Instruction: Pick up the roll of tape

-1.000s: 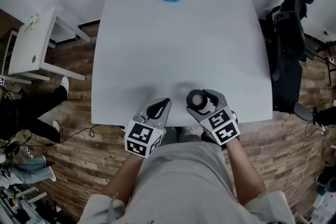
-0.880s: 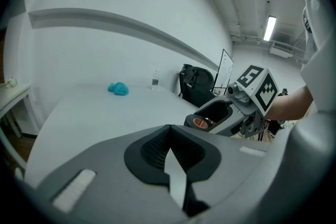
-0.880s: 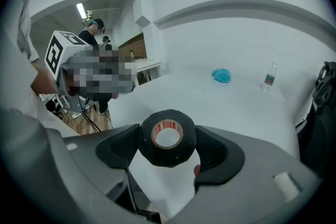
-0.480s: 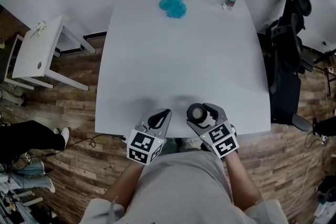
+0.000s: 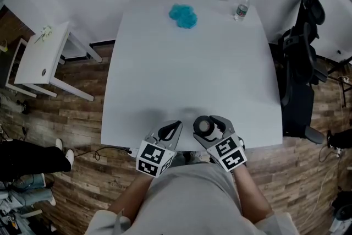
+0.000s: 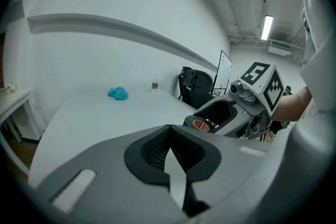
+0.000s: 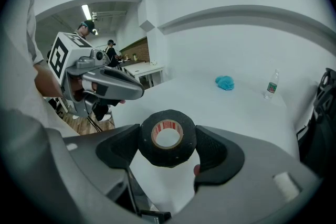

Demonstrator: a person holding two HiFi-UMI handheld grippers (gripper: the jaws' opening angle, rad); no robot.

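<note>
The roll of black tape (image 7: 168, 138) with a red-printed core sits between the pads of my right gripper (image 7: 168, 148), which is shut on it. In the head view the roll (image 5: 205, 126) and the right gripper (image 5: 208, 127) are over the near edge of the white table (image 5: 187, 63). My left gripper (image 5: 170, 131) is just to the left of it, jaws shut with nothing between them (image 6: 170, 152). The left gripper view shows the right gripper (image 6: 227, 112) and the roll (image 6: 202, 124) close by on its right.
A blue crumpled cloth (image 5: 183, 15) and a small water bottle (image 5: 241, 9) lie at the table's far edge. A black office chair (image 5: 300, 74) stands at the table's right side, a small white side table (image 5: 41, 55) to the left on the wood floor.
Both grippers keep their places and the right one still holds the roll. The head view has shifted slightly, and the person's legs on the floor at left have drifted down the picture.
</note>
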